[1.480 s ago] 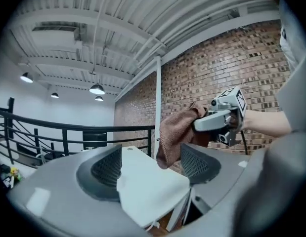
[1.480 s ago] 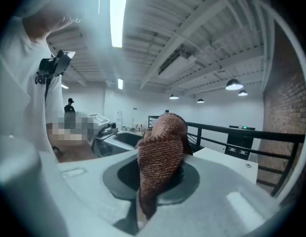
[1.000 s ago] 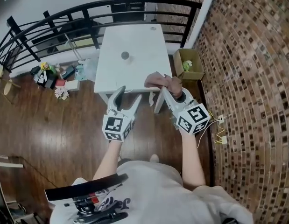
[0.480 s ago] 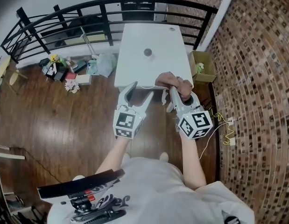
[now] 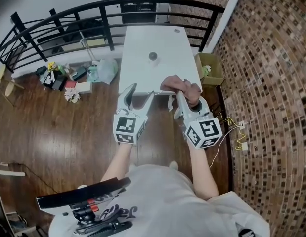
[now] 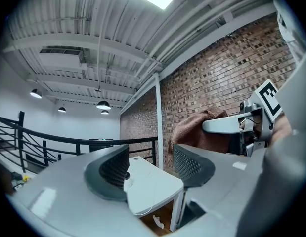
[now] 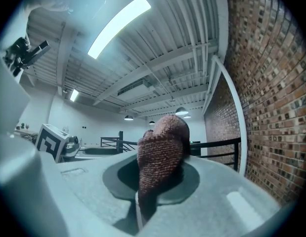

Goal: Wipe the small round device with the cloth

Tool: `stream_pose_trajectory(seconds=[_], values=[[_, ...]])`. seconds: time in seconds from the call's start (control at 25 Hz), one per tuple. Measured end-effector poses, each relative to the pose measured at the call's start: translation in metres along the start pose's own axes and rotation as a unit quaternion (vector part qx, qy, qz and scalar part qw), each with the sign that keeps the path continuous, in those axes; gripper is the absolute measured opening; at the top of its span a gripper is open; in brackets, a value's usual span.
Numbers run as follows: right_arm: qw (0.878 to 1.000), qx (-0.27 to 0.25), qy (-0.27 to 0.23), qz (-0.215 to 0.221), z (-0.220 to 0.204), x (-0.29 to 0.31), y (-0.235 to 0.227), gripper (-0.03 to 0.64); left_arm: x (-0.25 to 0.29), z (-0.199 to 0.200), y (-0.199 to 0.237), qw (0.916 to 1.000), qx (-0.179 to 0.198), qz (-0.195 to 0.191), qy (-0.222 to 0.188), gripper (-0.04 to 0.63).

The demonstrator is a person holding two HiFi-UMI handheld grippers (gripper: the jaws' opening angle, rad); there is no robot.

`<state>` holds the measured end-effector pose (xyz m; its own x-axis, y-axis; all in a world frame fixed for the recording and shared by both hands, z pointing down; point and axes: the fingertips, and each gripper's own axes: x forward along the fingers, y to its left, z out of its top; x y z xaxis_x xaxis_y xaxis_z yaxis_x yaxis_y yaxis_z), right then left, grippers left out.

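The small round device (image 5: 153, 56) sits dark and low in the middle of the white table (image 5: 138, 73). My right gripper (image 5: 184, 94) is shut on a bunched brownish-pink cloth (image 5: 178, 84), which it holds over the table's near right corner. In the right gripper view the cloth (image 7: 160, 152) stands up between the jaws. My left gripper (image 5: 139, 94) hovers at the table's near edge, open, with nothing between its jaws. In the left gripper view the table (image 6: 153, 186) shows through the gap, and the cloth (image 6: 192, 130) is off to the right.
A black railing (image 5: 93, 14) curves behind and to the left of the table. A cardboard box (image 5: 209, 65) stands at the table's right, against the brick wall (image 5: 261, 83). Small clutter (image 5: 64, 78) lies on the wooden floor to the left.
The head view has swung a little, so the table sits more central. Both grippers stay at the table's near edge, and the cloth stays in the right one.
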<state>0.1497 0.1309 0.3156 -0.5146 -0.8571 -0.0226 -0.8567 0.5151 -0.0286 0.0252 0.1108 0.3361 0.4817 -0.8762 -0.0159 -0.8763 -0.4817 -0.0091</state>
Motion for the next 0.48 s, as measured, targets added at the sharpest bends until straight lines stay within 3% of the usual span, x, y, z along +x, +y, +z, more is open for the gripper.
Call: stream_pose_trajectory(seconds=[0.48], values=[[1.0, -0.007, -0.005, -0.018, 0.003, -0.016, -0.016, 0.031, 0.009, 0.0, -0.018, 0.9999, -0.002, -0.015, -0.003, 0.287]])
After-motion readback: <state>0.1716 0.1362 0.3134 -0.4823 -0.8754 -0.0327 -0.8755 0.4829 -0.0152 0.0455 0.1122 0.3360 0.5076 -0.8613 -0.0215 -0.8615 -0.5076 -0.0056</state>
